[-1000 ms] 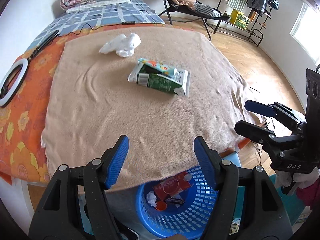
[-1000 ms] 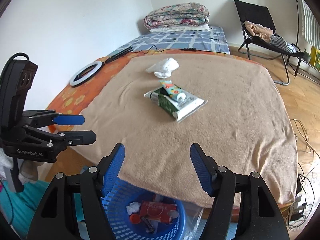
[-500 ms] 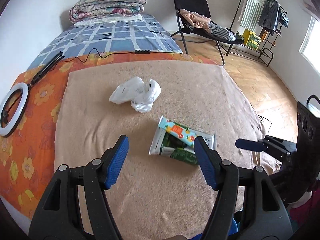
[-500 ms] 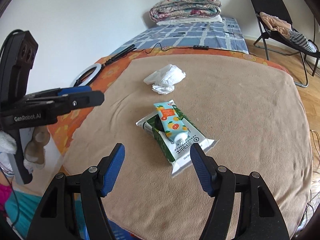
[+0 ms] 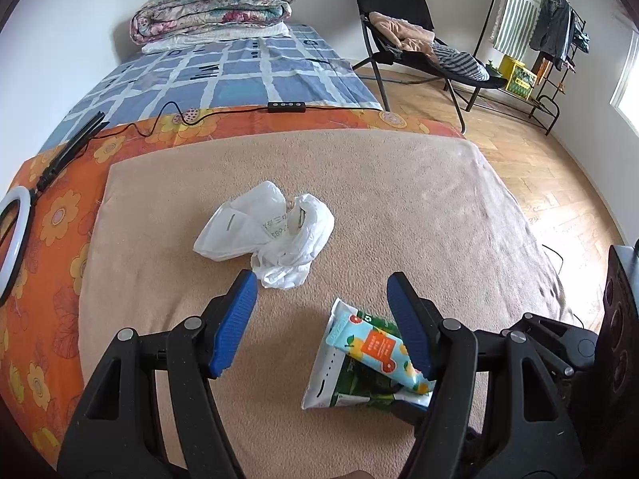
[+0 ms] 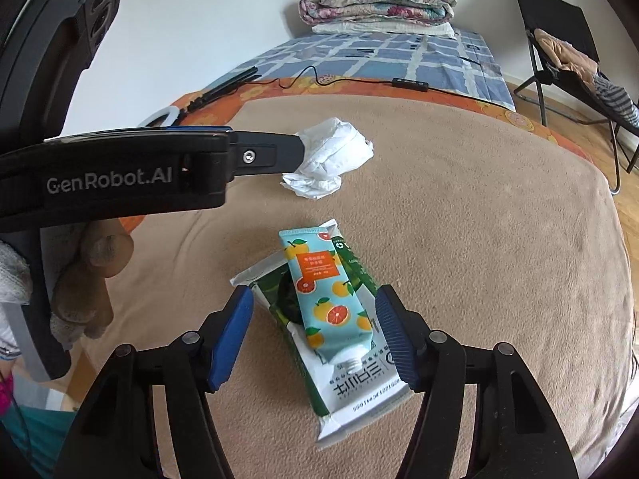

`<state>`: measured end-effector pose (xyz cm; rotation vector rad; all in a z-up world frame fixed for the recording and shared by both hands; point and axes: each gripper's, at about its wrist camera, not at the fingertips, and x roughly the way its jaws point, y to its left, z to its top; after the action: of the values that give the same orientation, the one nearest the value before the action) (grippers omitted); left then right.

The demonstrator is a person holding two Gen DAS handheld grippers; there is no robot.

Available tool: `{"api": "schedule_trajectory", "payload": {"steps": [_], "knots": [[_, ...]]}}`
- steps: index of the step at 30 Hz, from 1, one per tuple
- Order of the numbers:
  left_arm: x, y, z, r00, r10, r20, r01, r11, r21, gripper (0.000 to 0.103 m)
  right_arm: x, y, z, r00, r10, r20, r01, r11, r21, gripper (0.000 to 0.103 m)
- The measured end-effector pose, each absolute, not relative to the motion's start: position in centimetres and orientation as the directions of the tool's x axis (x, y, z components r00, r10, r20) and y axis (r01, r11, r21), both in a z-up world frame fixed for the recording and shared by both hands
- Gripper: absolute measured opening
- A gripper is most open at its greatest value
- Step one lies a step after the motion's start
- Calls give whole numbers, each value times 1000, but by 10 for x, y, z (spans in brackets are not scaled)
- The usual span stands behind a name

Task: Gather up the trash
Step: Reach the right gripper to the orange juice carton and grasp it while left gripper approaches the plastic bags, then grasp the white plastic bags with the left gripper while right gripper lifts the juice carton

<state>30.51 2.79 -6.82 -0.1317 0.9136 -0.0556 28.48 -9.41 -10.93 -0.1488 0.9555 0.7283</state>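
Observation:
A crumpled white plastic bag lies on the tan blanket. My left gripper is open, just short of the bag. A light-blue tube with orange fruit print rests on a green-and-white wrapper. My right gripper is open, and its blue pads stand on either side of the tube and wrapper. In the right wrist view the left gripper's arm crosses from the left edge and reaches the bag.
A ring light and a black cable with a remote lie on the orange flowered sheet. Folded quilts sit at the far end of the bed. A black folding chair with clothes stands on the wooden floor.
Both grippers have moved forward over the blanket, away from the blue basket, which has left view. The left one neared the white bag; the right one came down around the tube and wrapper.

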Motion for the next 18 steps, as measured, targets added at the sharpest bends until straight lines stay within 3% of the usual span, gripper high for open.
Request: {"api": "schedule_trajectory", "payload": {"steps": [11, 13, 15, 18], "knots": [[347, 34, -101, 612, -61, -789, -51, 992, -117, 66, 297, -66, -132, 369, 453, -812, -659, 743, 116, 61], [352, 34, -108, 603, -67, -795, -56, 990, -126, 66, 302, -69, -134, 367, 454, -812, -643, 754, 132, 53], [358, 33, -114, 593, -73, -802, -58, 989, -133, 66, 311, -74, -136, 352, 462, -814, -617, 769, 169, 37], [363, 32, -122, 578, -65, -813, -61, 991, -123, 56, 323, -87, -138, 308, 507, -805, -575, 773, 267, 26]]}}
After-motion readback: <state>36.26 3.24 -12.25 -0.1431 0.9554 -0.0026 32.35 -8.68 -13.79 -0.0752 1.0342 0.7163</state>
